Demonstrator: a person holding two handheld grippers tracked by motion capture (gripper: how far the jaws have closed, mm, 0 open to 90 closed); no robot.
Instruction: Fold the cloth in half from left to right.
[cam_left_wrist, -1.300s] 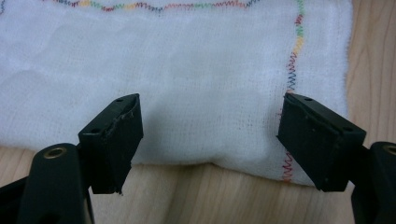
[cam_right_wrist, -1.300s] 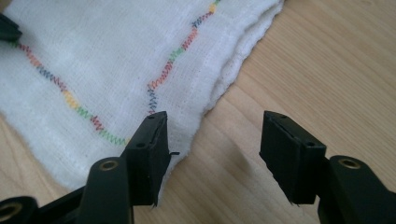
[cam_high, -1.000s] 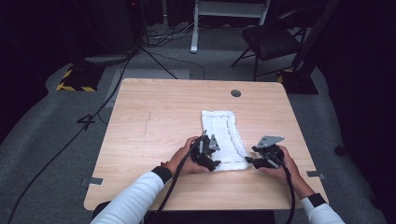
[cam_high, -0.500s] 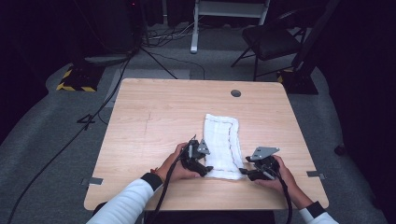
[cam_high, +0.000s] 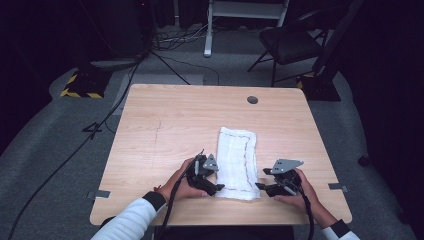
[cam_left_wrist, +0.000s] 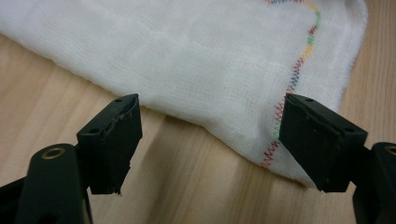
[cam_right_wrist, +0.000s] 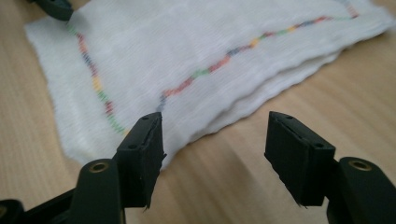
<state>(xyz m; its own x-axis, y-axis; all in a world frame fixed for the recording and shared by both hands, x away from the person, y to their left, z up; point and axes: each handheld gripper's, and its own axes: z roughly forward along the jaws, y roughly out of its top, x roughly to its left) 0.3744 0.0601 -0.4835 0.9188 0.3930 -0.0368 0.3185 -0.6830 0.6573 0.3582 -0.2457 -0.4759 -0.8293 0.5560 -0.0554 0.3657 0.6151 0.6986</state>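
Both grippers have backed away from the folded white cloth with coloured stitching (cam_high: 238, 161): left gripper (cam_high: 216, 188) at nine o'clock, open; right gripper (cam_high: 260, 188) at three o'clock, just opened wider, empty.

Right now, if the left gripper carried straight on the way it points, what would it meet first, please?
Most likely the folded white cloth: its near edge lies just ahead of the left gripper, whose jaws stand open and empty over the table.

We see a light wooden table (cam_high: 165, 125) with a round grey grommet (cam_high: 252, 100) near its far edge; beyond stands a black folding chair (cam_high: 290, 42), and black cables (cam_high: 100, 125) trail left.
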